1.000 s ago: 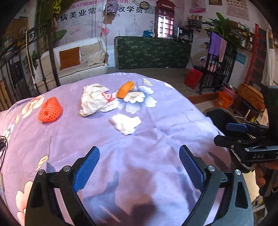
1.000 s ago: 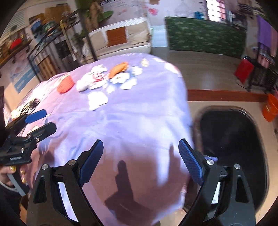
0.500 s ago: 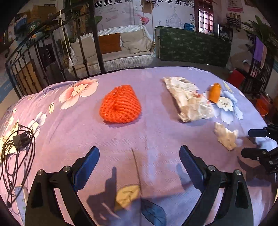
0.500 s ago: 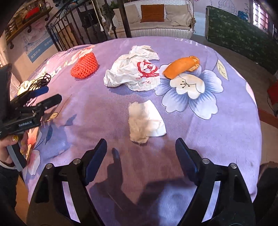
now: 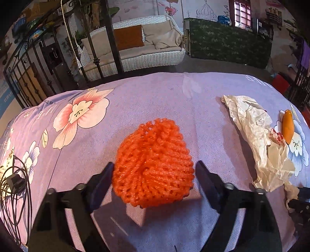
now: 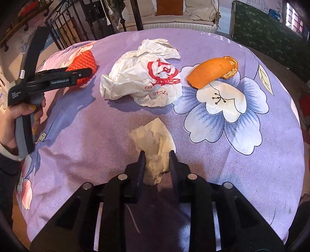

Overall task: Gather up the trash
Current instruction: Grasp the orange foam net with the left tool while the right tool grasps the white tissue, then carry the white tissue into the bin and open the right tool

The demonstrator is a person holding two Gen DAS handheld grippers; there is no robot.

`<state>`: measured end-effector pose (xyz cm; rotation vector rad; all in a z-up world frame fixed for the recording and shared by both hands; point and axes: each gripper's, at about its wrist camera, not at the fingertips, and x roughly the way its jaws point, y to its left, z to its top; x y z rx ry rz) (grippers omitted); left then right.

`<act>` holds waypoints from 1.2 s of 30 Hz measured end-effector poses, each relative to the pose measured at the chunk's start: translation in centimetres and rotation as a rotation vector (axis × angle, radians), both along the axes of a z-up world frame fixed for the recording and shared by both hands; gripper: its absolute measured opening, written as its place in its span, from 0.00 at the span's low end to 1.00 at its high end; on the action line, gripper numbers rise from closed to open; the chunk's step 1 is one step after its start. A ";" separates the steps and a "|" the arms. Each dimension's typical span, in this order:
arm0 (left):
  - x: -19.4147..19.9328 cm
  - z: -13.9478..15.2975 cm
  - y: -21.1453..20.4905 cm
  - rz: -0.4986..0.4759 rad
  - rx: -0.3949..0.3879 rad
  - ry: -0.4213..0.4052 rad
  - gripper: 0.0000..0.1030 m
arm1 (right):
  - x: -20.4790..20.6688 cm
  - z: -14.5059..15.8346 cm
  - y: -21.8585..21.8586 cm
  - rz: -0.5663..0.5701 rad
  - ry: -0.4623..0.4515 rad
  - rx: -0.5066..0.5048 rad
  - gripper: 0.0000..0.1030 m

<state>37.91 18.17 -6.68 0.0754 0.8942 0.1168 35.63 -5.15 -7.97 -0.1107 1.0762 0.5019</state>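
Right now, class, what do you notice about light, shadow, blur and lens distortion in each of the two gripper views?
Left wrist view: fisheye bends the railing and table edge; the orange net is sharp and casts a shadow toward the camera; dark corners. Right wrist view: the same curved distortion; the tissue and paper bag are sharp, with soft shadows toward the camera; bright, even light and no strong glare.

A white wicker swing sofa (image 5: 135, 50) with beige cushions and an orange pillow (image 5: 128, 36) hangs behind a black iron railing (image 5: 29, 64). A dark green patterned counter (image 5: 228, 46) stands beside it. Painted wall mural (image 5: 203, 9); red-framed window (image 5: 240, 11), daylit.
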 end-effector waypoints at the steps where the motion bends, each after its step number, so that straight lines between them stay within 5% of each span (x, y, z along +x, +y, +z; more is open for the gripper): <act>1: 0.1 -0.1 0.0 0.000 -0.006 0.007 0.57 | -0.1 0.3 -0.2 -0.004 -0.011 0.006 0.17; 8: -2.6 0.6 0.4 0.003 -0.055 -0.033 0.39 | -1.4 1.6 -1.4 -0.045 -0.057 0.084 0.12; 24: -17.1 5.3 -4.8 -0.083 -0.152 -0.216 0.39 | -9.1 5.3 -5.7 -0.111 -0.209 0.183 0.11; 36: -23.0 6.9 -14.9 -0.290 -0.187 -0.267 0.39 | -16.5 7.4 -13.4 -0.232 -0.326 0.181 0.11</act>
